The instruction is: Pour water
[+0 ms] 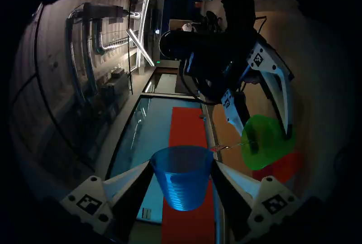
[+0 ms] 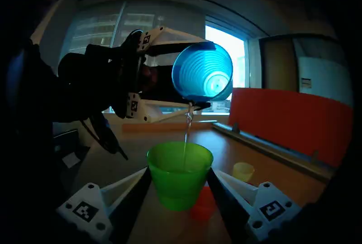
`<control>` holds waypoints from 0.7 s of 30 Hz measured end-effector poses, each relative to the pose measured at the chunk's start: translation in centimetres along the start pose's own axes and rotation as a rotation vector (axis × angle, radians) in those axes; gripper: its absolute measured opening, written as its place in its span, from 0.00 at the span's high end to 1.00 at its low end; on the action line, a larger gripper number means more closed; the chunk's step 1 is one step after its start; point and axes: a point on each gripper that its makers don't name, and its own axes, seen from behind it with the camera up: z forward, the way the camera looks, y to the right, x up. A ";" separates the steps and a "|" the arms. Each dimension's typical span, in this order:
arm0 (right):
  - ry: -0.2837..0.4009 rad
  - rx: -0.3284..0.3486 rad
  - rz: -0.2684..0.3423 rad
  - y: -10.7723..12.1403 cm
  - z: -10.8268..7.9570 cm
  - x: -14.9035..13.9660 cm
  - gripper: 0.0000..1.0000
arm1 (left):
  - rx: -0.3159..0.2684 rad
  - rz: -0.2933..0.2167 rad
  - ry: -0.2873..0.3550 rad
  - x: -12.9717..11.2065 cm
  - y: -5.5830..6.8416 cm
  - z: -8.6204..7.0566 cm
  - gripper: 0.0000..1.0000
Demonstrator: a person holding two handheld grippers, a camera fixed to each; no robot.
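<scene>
Left gripper (image 1: 182, 165) clamps tipped blue ribbed plastic cup (image 1: 182, 185), right gripper (image 2: 178, 171) clamps green plastic cup (image 2: 179, 187); any wobble cd send water stream (image 2: 186, 131) past rim.

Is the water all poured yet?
Not yet. Done: the left gripper holds the blue cup tipped over the green cup, which the right gripper holds upright. Happening now: a thin stream of water falls into the green cup. To do: finish the pour and tip the blue cup back up.
</scene>
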 end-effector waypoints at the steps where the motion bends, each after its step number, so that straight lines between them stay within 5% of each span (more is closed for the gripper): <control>1: 0.000 0.000 0.000 0.0 0.0 0.0 0.13 | 0.000 0.001 0.000 0.0 0.0 0.0 0.13; 21: 0.000 -0.002 -0.003 0.0 -0.2 0.0 0.13 | 0.006 0.037 -0.006 0.0 -0.1 -0.3 0.13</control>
